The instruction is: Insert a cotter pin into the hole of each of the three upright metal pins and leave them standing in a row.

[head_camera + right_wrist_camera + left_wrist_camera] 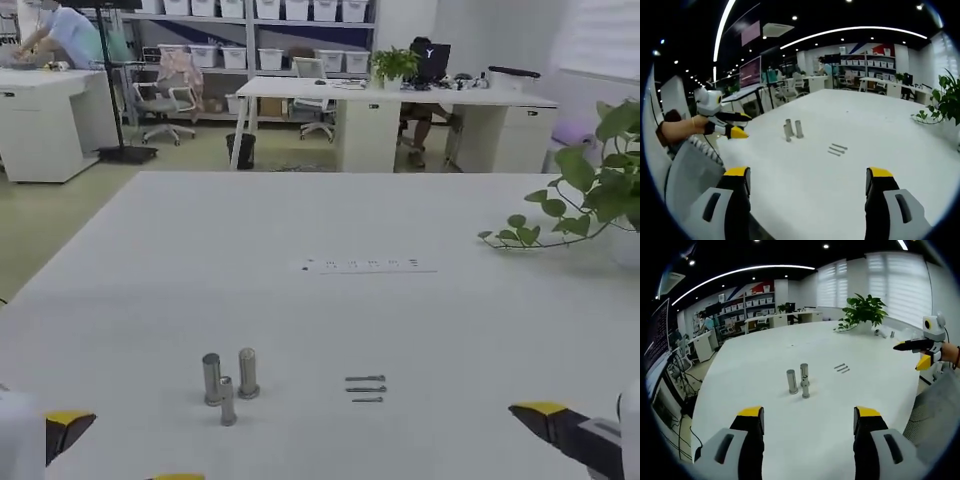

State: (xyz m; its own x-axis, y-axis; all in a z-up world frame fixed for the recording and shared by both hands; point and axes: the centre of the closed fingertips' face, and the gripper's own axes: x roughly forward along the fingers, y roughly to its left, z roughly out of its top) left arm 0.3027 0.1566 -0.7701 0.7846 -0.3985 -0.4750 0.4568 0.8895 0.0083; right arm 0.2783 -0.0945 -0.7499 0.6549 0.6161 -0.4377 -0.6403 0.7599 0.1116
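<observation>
Cotter pins (366,389) lie loose, none fitted: the left gripper (807,415) and right gripper (807,175) gape wide, empty, over the near table (300,250) edge. Ahead, three metal pins (229,385) stand clustered, cotter pins near their right. All three insertions are left.

The white bench (140,280) carried three upright metal pins (228,395) (clustered close together), three cotter pins (366,389) lying side by side to their right, and a potted plant (590,195) near its right edge.
</observation>
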